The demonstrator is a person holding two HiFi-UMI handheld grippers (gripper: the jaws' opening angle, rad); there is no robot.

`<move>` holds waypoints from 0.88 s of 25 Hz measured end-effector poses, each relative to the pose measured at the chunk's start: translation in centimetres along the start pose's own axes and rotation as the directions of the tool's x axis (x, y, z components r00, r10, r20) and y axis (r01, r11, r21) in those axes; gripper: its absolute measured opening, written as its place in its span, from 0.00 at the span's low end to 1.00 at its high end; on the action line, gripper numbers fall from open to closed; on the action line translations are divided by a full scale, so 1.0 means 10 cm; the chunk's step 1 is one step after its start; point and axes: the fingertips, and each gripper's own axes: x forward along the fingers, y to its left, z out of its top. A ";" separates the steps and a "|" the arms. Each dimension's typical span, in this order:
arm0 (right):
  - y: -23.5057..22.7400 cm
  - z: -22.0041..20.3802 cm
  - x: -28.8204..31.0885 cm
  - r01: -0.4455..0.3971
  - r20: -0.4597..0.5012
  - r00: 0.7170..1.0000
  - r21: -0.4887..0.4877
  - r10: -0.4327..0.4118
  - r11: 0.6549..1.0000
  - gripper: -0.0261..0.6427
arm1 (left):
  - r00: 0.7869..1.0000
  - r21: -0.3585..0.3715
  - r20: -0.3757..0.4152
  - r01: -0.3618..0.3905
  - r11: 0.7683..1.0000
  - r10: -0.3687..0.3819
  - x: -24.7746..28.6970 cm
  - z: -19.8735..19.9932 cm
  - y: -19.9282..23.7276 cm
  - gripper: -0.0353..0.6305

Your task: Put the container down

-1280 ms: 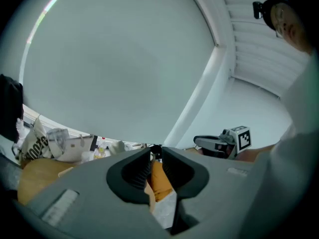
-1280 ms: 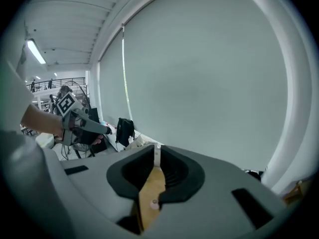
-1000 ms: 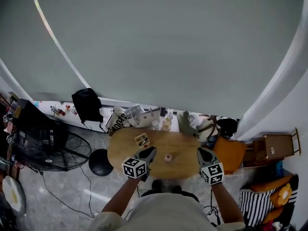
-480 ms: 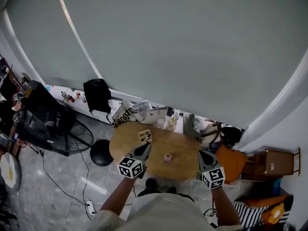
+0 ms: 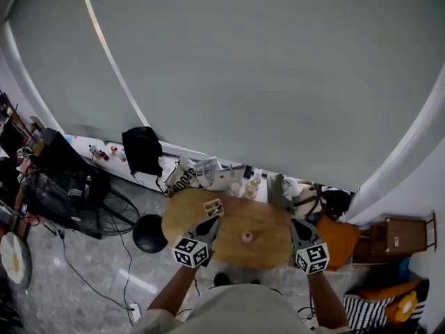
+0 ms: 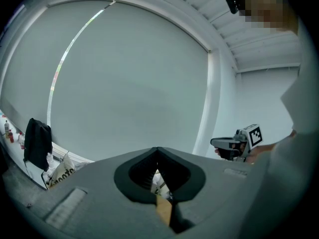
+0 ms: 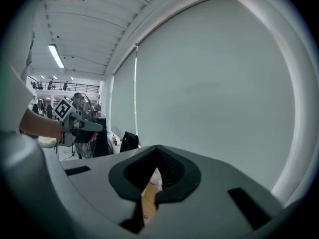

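In the head view, the left gripper [image 5: 211,224] and the right gripper [image 5: 297,223] are held over the near edge of a round wooden table [image 5: 270,244]. A small round container [image 5: 247,236] is seen standing on the table between the 2 grippers, touched by neither. A small open box [image 5: 213,207] lies just beyond the left gripper's tip. In the left gripper view, the jaws are pressed together with nothing held. In the right gripper view, the jaws are likewise closed and empty.
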 end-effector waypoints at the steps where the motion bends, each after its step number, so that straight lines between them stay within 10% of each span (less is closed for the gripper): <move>1: 0.01 0.01 0.01 0.002 0.004 1.000 0.001 -0.002 1.000 0.04 | 1.000 -0.002 0.000 0.005 1.000 -0.005 0.00 0.01 0.02 0.08; 22: 0.25 0.11 0.04 0.032 0.007 0.999 -0.010 -0.032 0.999 0.04 | 0.999 -0.008 0.006 0.054 0.999 -0.053 0.01 0.14 0.08 0.08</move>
